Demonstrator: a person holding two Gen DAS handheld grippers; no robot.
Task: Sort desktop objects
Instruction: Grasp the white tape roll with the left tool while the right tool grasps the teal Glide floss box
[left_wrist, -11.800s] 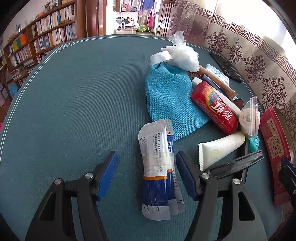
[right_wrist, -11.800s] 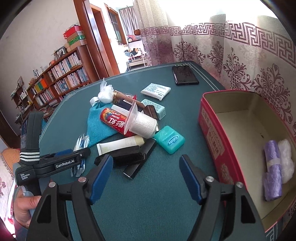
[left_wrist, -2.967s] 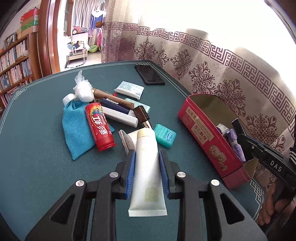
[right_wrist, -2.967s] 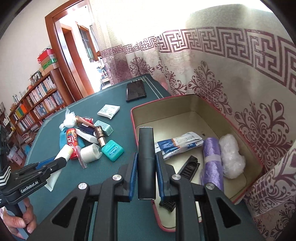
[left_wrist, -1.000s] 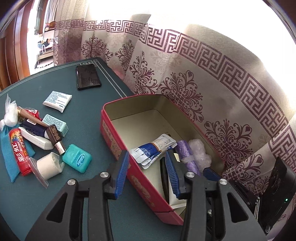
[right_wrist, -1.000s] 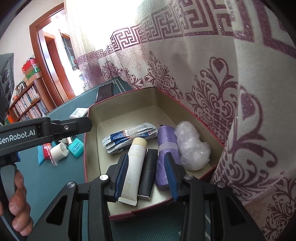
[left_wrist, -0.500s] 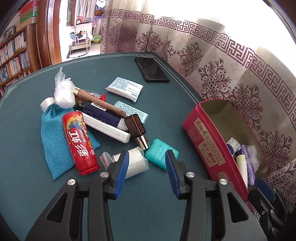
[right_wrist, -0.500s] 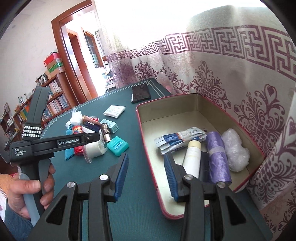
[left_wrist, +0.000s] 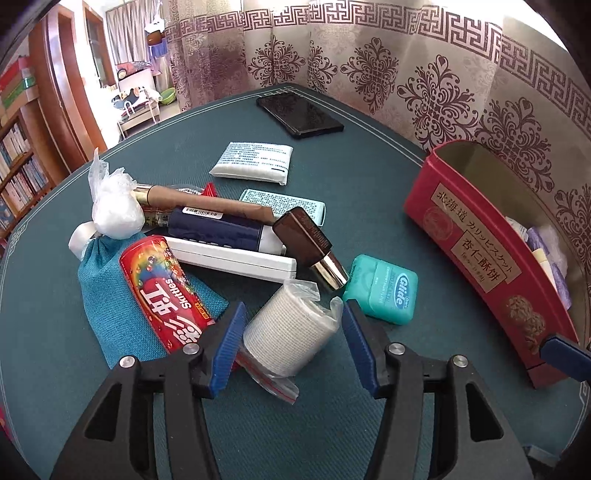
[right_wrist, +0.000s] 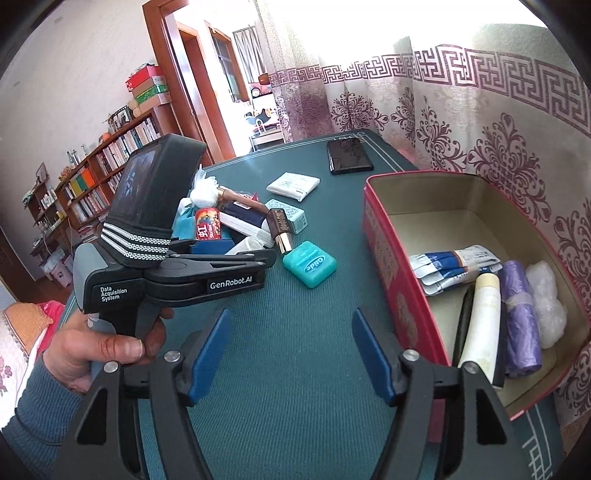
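A white bandage roll in a clear bag (left_wrist: 291, 330) lies on the green table between the blue pads of my left gripper (left_wrist: 291, 336). Its jaws are opening and the pads stand just off the roll on both sides. My right gripper (right_wrist: 291, 339) hovers over bare tabletop left of the red tin (right_wrist: 376, 236), jaws opening, nothing between them. The tin holds sachets (right_wrist: 450, 266), a cream tube (right_wrist: 480, 325), a purple roll (right_wrist: 517, 321) and a white bag (right_wrist: 546, 302). A green floss box (left_wrist: 384, 290) sits right of the bandage roll.
Behind the roll is a pile: red Skittles tube (left_wrist: 166, 291), teal pouch (left_wrist: 107, 295), white case (left_wrist: 236, 258), brown bottle (left_wrist: 310, 243). A tissue pack (left_wrist: 255, 162) and a black phone (left_wrist: 299, 114) lie farther back. A hand (right_wrist: 103, 347) holds the left gripper.
Both grippers have left the tin. The left one swung over to the pile, came down around the bandage roll and widened. The right one turned left over the table and widened.
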